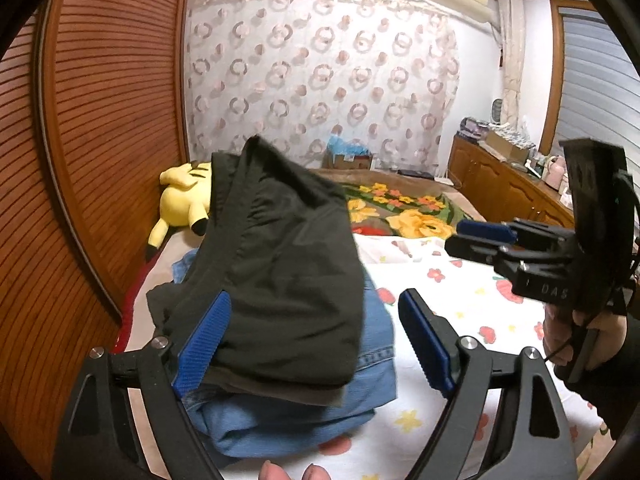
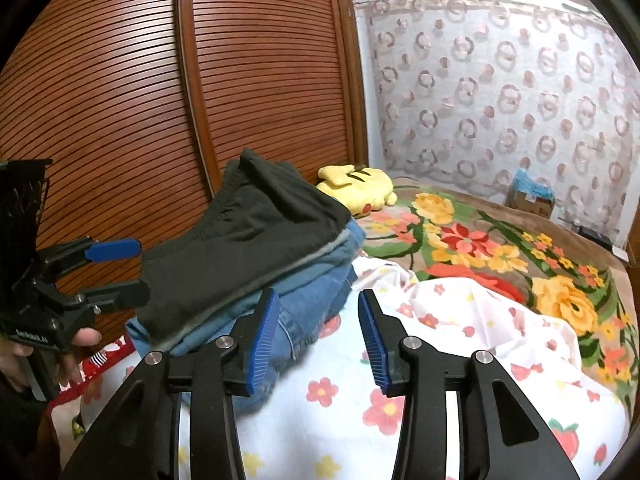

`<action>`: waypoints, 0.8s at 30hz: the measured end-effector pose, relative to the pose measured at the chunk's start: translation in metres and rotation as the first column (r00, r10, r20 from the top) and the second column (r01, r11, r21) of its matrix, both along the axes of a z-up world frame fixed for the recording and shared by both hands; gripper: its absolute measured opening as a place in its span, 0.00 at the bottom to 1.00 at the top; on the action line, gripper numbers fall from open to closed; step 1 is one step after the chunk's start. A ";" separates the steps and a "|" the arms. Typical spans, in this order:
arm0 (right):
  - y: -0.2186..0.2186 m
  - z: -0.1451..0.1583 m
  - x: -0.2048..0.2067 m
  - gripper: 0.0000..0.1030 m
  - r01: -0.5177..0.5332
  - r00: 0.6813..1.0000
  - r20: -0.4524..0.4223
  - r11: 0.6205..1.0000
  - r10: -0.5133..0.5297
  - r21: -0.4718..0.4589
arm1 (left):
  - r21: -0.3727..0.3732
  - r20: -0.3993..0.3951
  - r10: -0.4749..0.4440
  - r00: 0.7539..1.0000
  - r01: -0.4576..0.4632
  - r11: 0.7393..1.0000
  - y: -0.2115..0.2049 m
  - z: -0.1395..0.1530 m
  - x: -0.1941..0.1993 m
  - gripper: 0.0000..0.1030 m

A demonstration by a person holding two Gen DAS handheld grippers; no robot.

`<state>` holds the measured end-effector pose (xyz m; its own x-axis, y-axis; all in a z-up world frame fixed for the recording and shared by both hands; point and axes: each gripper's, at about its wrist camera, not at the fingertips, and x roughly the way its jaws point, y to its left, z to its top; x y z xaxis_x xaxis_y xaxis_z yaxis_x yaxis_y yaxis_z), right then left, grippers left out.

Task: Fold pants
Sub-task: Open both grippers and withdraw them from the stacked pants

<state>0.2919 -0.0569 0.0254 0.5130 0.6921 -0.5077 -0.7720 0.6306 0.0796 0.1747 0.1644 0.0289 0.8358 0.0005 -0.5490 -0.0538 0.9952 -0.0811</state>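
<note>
Folded dark pants (image 1: 280, 272) lie on top of a stack of folded blue jeans (image 1: 280, 412) on the bed. In the right wrist view the dark pants (image 2: 240, 248) sit on the jeans (image 2: 304, 304) too. My left gripper (image 1: 316, 340) is open, its jaws wide apart, with the dark pants lying between and over the left pad; it grips nothing. My right gripper (image 2: 318, 336) is open and empty, just right of the stack. The right gripper also shows in the left wrist view (image 1: 480, 238), and the left gripper shows in the right wrist view (image 2: 120, 272).
The bed has a white floral sheet (image 2: 400, 400) and a bright flowered blanket (image 2: 500, 248) further back. A yellow plush toy (image 1: 184, 204) lies by the wooden slatted wardrobe (image 2: 160, 100). A wooden cabinet (image 1: 504, 188) with clutter stands at the right. A cardboard box (image 1: 348, 160) sits by the curtain.
</note>
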 end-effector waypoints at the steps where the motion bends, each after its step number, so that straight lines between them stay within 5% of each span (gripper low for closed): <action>1: -0.003 0.000 -0.004 0.45 0.007 1.000 0.002 1.000 -0.007 0.000 | 0.001 0.006 -0.003 1.000 0.003 1.000 -0.003 0.001 -0.002 0.84; 9: -0.026 0.003 -0.042 0.55 0.076 0.997 0.025 0.997 -0.076 -0.006 | 0.031 0.018 -0.058 0.998 0.058 0.998 -0.032 0.005 -0.015 0.84; 24: -0.064 0.003 -0.125 0.59 0.200 0.978 0.056 0.980 -0.200 0.010 | 0.019 -0.006 -0.107 0.994 0.108 0.994 -0.084 -0.016 -0.038 0.84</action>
<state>0.1666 -0.1205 0.0280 0.6689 0.5745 -0.4717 -0.6334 0.7727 0.0427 0.1364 0.0802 0.0125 0.8286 -0.0786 -0.5542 0.0532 0.9967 -0.0618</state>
